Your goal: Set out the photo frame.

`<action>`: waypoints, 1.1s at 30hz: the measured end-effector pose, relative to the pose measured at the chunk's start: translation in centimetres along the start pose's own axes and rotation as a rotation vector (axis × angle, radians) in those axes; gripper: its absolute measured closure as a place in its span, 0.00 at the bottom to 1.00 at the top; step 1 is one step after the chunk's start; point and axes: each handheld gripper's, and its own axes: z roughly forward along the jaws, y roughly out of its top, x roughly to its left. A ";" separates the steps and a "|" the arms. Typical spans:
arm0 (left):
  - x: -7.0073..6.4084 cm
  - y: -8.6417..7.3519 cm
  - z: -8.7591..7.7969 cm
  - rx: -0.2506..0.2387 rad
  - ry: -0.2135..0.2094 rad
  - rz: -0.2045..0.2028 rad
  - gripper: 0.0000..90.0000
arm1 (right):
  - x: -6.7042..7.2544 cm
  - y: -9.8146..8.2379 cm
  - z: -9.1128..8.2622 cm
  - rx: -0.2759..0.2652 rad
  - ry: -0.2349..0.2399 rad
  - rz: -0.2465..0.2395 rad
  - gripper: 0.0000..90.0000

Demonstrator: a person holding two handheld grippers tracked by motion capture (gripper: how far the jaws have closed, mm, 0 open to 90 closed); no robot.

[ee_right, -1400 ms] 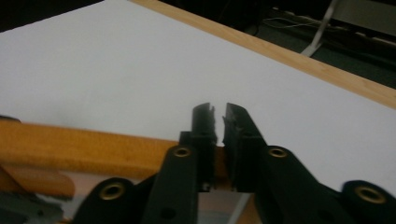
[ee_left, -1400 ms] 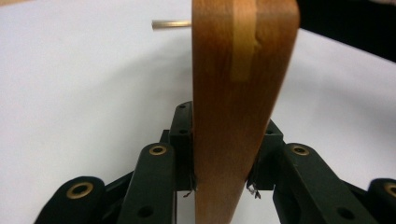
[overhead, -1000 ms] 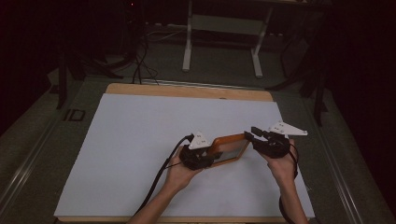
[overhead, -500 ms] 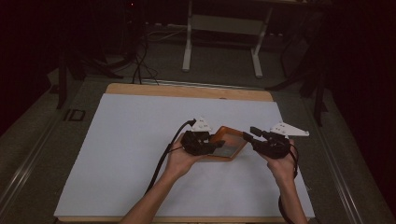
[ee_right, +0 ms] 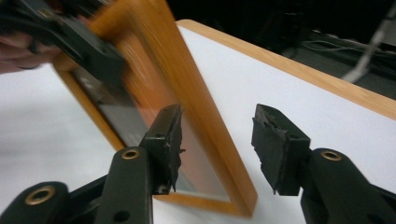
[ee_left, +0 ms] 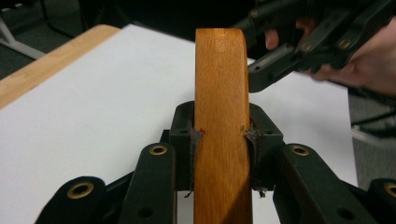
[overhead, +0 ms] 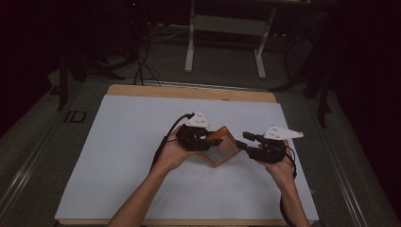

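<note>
1. The left claw point(ee_left: 222, 140) is clamped on the edge of a wooden picture frame point(overhead: 218, 147), its pads point(ee_left: 194, 147) pressed to both sides of the rail.
2. The right claw point(ee_right: 217, 147) stands wide open, with the frame's lower corner between its jaws and touching neither.
3. Compared with a second ago, the frame has been tilted up and turned; it lay flatter then, spanning both claws.
4. The frame sits right of the middle of the white table point(overhead: 118, 142), with open room all around.
</note>
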 end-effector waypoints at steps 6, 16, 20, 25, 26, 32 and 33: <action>-0.5 0.0 0.3 -0.006 -0.053 0.063 0.75 | 0.3 0.3 0.6 0.018 0.050 -0.044 0.49; -0.3 -0.1 0.6 -0.021 -0.130 0.085 0.74 | 1.1 0.4 1.6 0.060 0.124 -0.123 0.47; 0.1 -0.1 0.6 -0.039 -0.142 0.043 0.66 | 1.4 0.2 1.6 0.069 0.111 -0.159 0.58; 0.5 -0.2 0.3 -0.063 -0.141 0.017 0.57 | 1.5 -0.1 0.9 0.066 0.126 -0.188 0.65; 0.6 -0.2 0.2 -0.070 -0.147 0.012 0.56 | 1.6 -0.1 0.8 0.069 0.126 -0.196 0.68; 1.1 -0.9 -0.4 -0.118 -0.094 -0.024 0.49 | 1.7 -0.2 0.4 0.074 0.115 -0.219 0.75; 1.3 -1.2 -0.6 -0.131 -0.090 -0.038 0.49 | 1.6 -0.2 0.4 0.076 0.116 -0.219 0.75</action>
